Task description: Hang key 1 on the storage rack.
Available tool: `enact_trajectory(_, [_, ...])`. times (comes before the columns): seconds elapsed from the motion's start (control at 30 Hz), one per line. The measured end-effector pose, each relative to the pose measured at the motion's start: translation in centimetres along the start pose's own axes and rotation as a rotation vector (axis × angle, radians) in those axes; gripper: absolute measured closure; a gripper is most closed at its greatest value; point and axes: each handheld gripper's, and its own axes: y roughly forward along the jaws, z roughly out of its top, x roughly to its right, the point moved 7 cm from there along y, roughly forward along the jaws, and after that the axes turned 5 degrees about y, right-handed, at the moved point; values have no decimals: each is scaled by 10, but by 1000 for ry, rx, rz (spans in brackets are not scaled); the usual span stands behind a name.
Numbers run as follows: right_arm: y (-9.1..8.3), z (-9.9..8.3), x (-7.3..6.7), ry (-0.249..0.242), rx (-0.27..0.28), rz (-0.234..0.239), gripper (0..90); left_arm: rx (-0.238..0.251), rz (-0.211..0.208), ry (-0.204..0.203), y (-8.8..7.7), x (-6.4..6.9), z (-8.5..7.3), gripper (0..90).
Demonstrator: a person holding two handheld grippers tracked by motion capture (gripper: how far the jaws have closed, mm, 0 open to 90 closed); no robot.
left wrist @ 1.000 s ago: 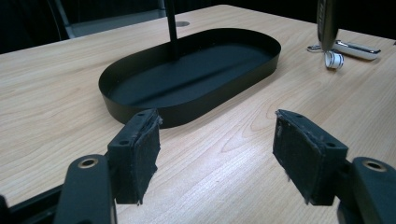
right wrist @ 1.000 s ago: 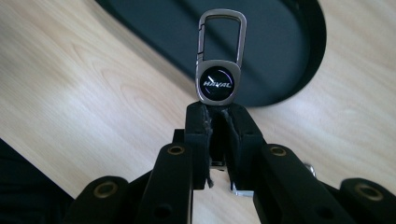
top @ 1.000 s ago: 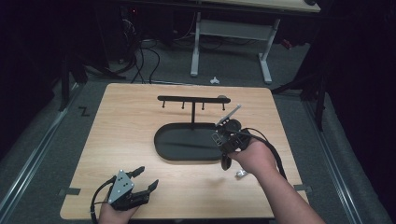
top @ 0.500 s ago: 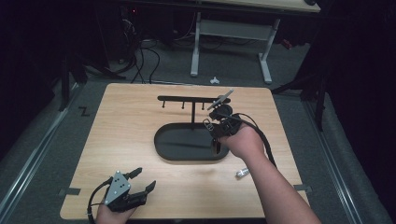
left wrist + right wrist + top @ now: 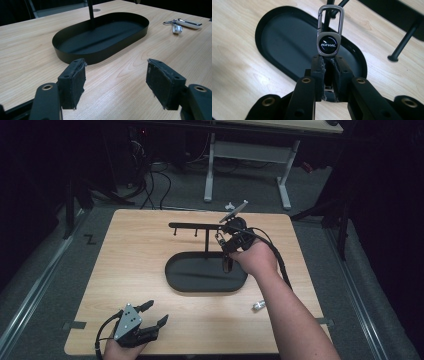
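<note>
Your right gripper point(image 5: 329, 60) is clamped on a keychain point(image 5: 329, 43) above the tray point(image 5: 274, 37). Your left gripper point(image 5: 116, 82) rests wide open, holding nothing.

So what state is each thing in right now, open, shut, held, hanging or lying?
Right gripper: shut on the metal Haval key fob.
Metal Haval key fob with carabiner clip: held upright, not yet on a hook.
Left gripper: open, nothing between its pads.
Black oval metal tray: nothing in it.
Black hook rack: upright, hooks bare.
White-and-silver key ring: lying on the table.
</note>
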Motion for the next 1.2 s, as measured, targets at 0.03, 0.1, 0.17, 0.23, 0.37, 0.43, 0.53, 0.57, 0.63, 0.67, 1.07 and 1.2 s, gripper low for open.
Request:
enact_trajectory(0.03, [1,1,1,-2,-1,-2,807,-2,-2,4,1,1,0,324])
enact_trajectory(0.1, [6,3,1,3,-2,-4,807,-4,-4,12,1,2,0,324])
enact_trajectory(0.17, [13,5,2,17,-8,-14,806,-7,-4,16,1,2,0,324])
enact_trajectory(0.23, [15,6,2,14,-4,-16,806,-5,-7,10,1,1,-1,324])
enact_trajectory(0.37, [22,10,4,20,11,-40,804,-12,-12,4,1,0,-2,324])
enact_trajectory(0.43, [27,10,5,25,14,-53,804,-15,-14,4,1,0,-2,324])
enact_trajectory(0.53, [31,11,8,38,17,-63,802,-13,-14,8,1,1,-2,324])
enact_trajectory(0.57, [34,12,10,38,29,-66,801,-14,-14,9,1,1,-2,323])
enact_trajectory(0.63, [34,13,11,40,32,-68,801,-15,-15,7,2,1,-2,324])
enact_trajectory(0.67, [36,13,11,43,35,-68,800,-15,-15,8,1,1,-2,323])
enact_trajectory(1.07, [33,7,9,58,68,-75,744,-18,-19,6,3,1,-2,324])
enact_trajectory(1.2, [27,-6,8,54,69,-58,720,-26,-26,8,3,1,-3,324])
